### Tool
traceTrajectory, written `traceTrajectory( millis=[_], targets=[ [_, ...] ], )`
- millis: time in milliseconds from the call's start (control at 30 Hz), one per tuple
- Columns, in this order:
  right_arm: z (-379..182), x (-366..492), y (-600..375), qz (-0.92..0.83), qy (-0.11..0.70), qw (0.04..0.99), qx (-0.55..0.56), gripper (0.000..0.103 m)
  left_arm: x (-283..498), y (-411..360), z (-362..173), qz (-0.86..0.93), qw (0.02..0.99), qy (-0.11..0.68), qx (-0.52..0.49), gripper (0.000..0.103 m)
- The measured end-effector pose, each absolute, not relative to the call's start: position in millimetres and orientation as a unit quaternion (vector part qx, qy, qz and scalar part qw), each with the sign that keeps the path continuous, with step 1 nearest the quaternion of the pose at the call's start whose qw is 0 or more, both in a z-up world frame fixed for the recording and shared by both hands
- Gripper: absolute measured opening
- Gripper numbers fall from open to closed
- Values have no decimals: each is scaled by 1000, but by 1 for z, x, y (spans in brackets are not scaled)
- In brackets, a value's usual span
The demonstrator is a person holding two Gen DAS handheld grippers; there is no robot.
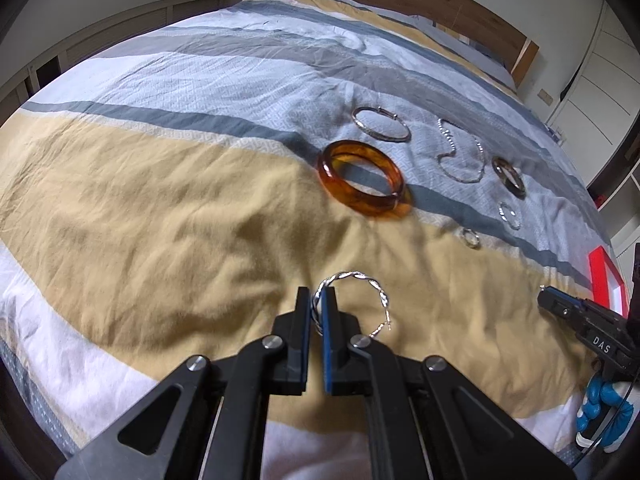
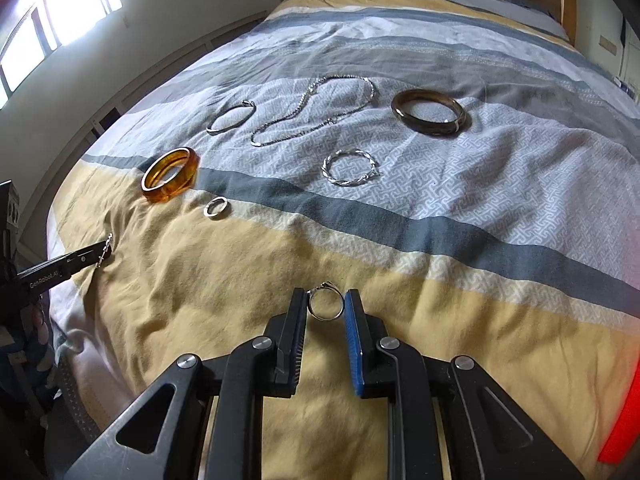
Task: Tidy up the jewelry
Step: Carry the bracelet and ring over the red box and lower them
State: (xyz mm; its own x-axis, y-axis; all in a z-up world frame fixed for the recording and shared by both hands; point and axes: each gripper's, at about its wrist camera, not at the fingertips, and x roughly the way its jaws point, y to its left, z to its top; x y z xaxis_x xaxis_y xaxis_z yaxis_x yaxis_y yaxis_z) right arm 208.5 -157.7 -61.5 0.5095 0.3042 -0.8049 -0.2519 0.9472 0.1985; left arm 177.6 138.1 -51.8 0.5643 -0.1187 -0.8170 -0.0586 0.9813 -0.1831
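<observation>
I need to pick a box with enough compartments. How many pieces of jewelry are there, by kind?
Bangles: 3, namely amber bangle, dark bangle, thin silver bangle
Twisted silver hoops: 2, namely held hoop, lying hoop
Rings: 2, namely held ring, lying ring
Chains: 1, namely silver chain
Total: 8

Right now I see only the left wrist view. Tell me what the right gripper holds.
Observer: The right gripper pinches a thin ring upright between its pads.
Operator: Describe the top of it.
Observer: A small setting sits there; it is too small to tell if it holds a stone.
Operator: Check the dark bangle.
Observer: The dark bangle lies flat, with a pale metal band on its near right side.
</observation>
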Motion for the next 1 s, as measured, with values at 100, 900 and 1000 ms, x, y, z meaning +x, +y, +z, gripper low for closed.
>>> traceTrajectory(
  millis=[100, 900, 1000],
  targets=[
    [-45, 194, -160, 161, 456, 875, 31, 19, 168, 134, -39, -23, 883, 459, -95, 4],
    [25, 64, -393, -7, 385, 919, 80, 19, 134, -129, 53, -250, 873, 418, -5, 4],
    [14, 62, -429, -32, 394, 915, 82, 19, 137, -187, 49, -292, 858, 423, 23, 4]
  ],
)
